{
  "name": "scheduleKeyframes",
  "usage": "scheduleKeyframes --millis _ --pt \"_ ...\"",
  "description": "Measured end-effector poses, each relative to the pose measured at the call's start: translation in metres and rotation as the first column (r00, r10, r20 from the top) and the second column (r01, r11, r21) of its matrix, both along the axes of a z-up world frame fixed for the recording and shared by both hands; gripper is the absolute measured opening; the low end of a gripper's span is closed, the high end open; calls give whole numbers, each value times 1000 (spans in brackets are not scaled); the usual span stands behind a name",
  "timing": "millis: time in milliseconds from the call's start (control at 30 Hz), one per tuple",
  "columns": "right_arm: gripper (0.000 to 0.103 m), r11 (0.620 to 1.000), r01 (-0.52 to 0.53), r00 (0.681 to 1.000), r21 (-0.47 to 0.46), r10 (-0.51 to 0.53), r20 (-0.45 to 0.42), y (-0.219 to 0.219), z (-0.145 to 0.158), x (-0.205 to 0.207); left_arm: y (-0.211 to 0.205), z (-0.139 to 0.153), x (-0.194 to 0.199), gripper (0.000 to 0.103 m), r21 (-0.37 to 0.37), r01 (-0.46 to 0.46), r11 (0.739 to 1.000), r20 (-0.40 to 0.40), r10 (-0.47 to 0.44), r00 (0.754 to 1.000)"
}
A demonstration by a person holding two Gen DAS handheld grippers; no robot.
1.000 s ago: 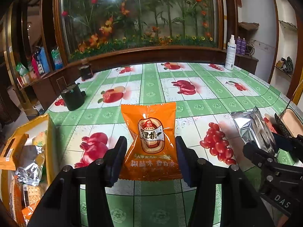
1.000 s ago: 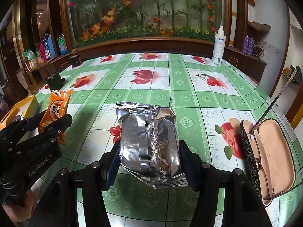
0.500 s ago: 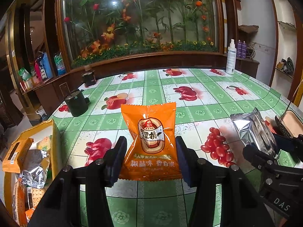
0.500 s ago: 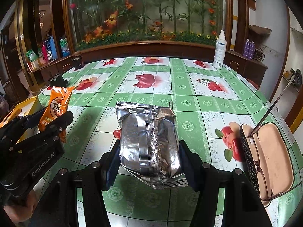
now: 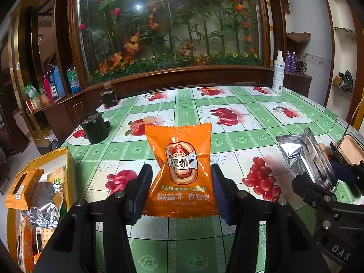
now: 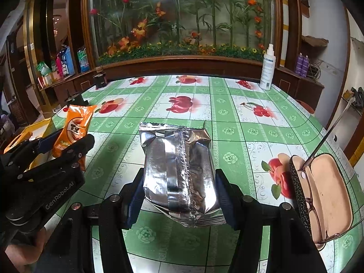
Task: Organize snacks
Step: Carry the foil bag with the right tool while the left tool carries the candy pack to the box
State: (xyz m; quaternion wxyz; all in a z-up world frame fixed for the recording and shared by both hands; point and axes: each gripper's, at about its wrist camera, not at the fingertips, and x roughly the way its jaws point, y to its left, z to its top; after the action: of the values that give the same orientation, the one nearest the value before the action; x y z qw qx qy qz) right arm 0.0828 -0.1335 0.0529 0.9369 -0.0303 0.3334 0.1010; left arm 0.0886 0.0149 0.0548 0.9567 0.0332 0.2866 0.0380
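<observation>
My left gripper (image 5: 180, 182) is shut on an orange snack packet (image 5: 182, 170) and holds it upright above the table. From the right wrist view, the same orange packet (image 6: 75, 125) and left gripper (image 6: 66, 143) are at the left. My right gripper (image 6: 179, 182) is shut on a silver foil packet (image 6: 179, 170), seam side up, also clear of the table. That silver packet (image 5: 304, 159) shows at the right of the left wrist view. A yellow box (image 5: 68, 159) with several snack packs inside stands at the table's left edge.
The table wears a green and white fruit-print cloth (image 6: 227, 118). An open glasses case (image 6: 323, 195) with spectacles lies at the right. A black pot (image 5: 94, 129) and a small dark holder (image 5: 109, 99) stand far left, and a white spray bottle (image 6: 267, 70) far right.
</observation>
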Motion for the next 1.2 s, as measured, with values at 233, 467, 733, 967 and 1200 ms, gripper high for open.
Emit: scheduleKeyframes --millis 233,467,733,967,1200 --pt "63 1000 -24 999 -16 25 32 7 2 -5 2 3 -2 51 2 -5 1000 14 5 1000" --pt "63 999 -43 998 -28 45 49 12 4 -9 5 7 -3 51 9 -10 1000 30 10 1000" --pt "63 999 -45 998 -29 46 50 13 4 -10 2 8 -4 51 41 -4 999 42 2 999" --pt "63 998 -50 997 -30 51 50 14 4 -9 -1 9 -6 51 54 1 999 53 -4 999" --pt "63 998 -58 997 -33 59 48 16 4 -9 -1 9 -6 51 57 0 998 53 -3 999"
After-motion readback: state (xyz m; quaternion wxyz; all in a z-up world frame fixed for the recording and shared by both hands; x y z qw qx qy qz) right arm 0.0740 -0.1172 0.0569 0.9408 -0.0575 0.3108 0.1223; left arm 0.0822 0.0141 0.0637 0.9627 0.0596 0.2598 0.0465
